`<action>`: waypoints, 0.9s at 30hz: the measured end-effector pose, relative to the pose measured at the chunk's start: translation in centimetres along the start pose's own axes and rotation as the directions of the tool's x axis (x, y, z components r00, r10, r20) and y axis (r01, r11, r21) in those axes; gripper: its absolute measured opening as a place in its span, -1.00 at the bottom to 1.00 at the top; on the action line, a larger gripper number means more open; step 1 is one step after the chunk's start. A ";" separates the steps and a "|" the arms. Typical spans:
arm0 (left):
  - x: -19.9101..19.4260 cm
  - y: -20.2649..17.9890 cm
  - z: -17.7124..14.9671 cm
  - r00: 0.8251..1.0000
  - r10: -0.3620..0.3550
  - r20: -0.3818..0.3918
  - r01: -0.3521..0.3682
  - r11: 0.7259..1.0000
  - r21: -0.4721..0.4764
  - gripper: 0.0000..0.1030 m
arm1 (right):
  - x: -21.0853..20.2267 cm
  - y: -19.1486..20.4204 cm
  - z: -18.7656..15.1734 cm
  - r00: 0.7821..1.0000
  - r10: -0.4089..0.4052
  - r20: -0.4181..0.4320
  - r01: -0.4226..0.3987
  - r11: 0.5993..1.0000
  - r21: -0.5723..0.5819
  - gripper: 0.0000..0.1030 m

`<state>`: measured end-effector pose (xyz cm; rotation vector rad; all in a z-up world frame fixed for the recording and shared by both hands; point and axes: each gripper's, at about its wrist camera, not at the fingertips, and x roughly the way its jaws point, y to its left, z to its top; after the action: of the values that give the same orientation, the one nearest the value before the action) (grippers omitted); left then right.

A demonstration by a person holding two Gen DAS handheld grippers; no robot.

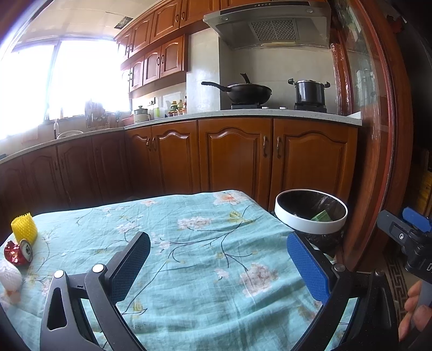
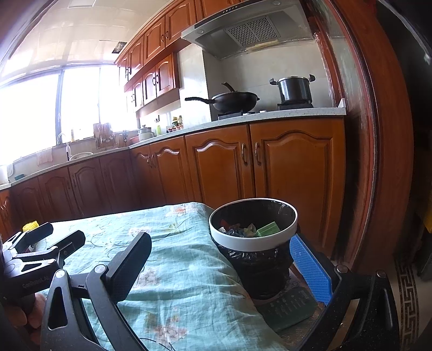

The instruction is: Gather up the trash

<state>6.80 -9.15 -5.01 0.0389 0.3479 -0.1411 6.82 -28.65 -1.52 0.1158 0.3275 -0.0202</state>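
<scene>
**Two spread grippers over a floral-clothed table, bin at its right corner**

A table covered by a teal floral cloth stands in a kitchen of reddish wooden cabinets under a pale countertop. On the hob sit a black wok and a dark lidded pot, beneath a steel range hood. A bright window washes out the left side. A wooden door frame rises at the right.

The cloth's far edge drops off in front of the cabinets. Its middle is bare fabric, wrinkled in places. Just beyond the table's right far corner stands a trash bin with a white rim and black liner, already holding crumpled wrappers and a green carton.

The left gripper hangs above the cloth with its fingers spread wide and nothing between them. The remaining trash lies well off to its left, near the table's left edge: a yellow foam net sleeve, a crushed red can just in front of it, and a white foam net nearer still.

The right gripper is likewise spread and holds nothing. The bin sits between its fingers in this view, close to the blue pad; I cannot tell whether they touch.
</scene>
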 end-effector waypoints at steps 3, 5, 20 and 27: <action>0.0 0.1 0.0 1.000 0.002 0.001 -0.002 1.000 -0.005 0.99 | -0.1 0.0 0.0 1.000 -0.007 0.002 0.007 1.000 -0.004 1.00; 0.1 0.2 0.0 1.000 0.001 0.000 -0.001 1.000 -0.005 0.99 | -0.1 0.0 0.1 1.000 -0.010 0.001 0.010 1.000 -0.006 1.00; 0.3 0.5 -0.1 1.000 -0.006 -0.002 0.006 1.000 -0.003 0.99 | 0.0 0.0 0.4 1.000 -0.006 -0.012 0.006 1.000 -0.006 1.00; 0.2 0.8 -0.1 1.000 -0.005 -0.001 0.005 1.000 -0.007 0.99 | -0.2 0.1 0.6 1.000 0.003 -0.011 -0.003 1.000 -0.004 1.00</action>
<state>7.10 -8.41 -5.19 0.0316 0.3499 -0.1453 6.86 -28.64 -0.85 0.1128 0.3383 -0.0155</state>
